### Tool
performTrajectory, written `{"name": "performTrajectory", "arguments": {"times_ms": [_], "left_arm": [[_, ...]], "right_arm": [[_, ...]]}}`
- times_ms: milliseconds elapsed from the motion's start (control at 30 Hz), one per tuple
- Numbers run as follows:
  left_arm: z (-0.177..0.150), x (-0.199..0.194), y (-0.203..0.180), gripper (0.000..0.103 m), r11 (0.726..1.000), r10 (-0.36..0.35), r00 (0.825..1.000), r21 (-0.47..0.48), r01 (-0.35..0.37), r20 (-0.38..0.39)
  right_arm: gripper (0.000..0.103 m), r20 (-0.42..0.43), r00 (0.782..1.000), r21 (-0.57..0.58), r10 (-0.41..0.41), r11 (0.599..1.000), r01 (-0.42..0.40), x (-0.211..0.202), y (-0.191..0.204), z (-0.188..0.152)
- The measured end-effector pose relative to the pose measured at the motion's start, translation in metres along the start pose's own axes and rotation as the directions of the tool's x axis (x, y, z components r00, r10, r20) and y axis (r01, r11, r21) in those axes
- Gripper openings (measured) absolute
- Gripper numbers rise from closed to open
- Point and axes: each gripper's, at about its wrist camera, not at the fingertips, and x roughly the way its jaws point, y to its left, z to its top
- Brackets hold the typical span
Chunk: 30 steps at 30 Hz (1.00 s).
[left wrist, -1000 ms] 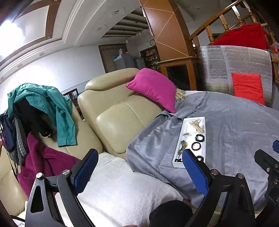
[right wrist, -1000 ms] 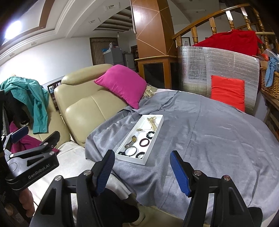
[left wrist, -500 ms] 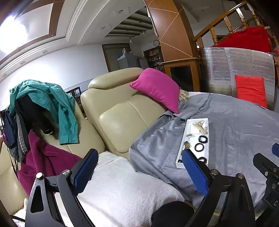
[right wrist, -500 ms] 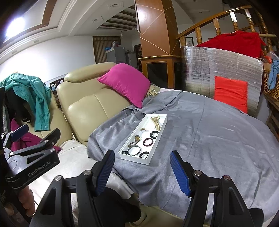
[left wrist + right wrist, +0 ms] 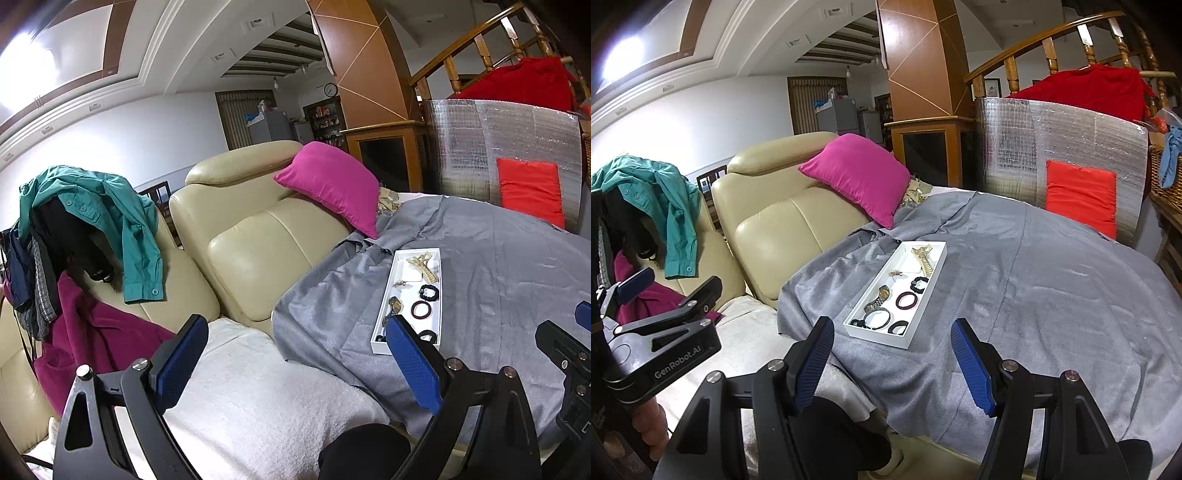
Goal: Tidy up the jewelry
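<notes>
A white tray (image 5: pixel 934 269) lies on a grey cloth (image 5: pixel 1034 280). In it are a gold hair claw (image 5: pixel 923 258), a small gold brooch (image 5: pixel 896 273), a wristwatch (image 5: pixel 881 297), a black scrunchie (image 5: pixel 919 284), a dark red bangle (image 5: pixel 907 300) and black bands (image 5: pixel 879 318). The tray also shows in the left wrist view (image 5: pixel 439 291). My right gripper (image 5: pixel 892 363) is open and empty, short of the tray's near end. My left gripper (image 5: pixel 295 358) is open and empty, over white fabric left of the tray; its right finger (image 5: pixel 413 363) overlaps the tray's near end.
A beige leather sofa (image 5: pixel 783 225) with a pink cushion (image 5: pixel 857 177) stands left of the cloth. Clothes (image 5: pixel 92 229) hang over the sofa's far left. A silver foil board (image 5: pixel 1060 147) with a red cushion (image 5: pixel 1080 197) stands behind. A wicker basket (image 5: pixel 1167 177) is at right.
Both views have shifted slightly: the tray sits a little higher and further right in each. Both grippers stay open and empty.
</notes>
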Motion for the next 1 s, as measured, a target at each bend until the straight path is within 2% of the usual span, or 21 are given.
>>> {"name": "performTrajectory", "arguments": {"times_ms": [1000], "left_arm": [[-0.0027,0.004,-0.0008,0.097,1.0,0.0,1.0,0.004,0.0,-0.011]], "right_arm": [[0.07,-0.004,1.0,0.002,0.007,1.0,-0.007,0.0028,0.0021,0.0031]]}}
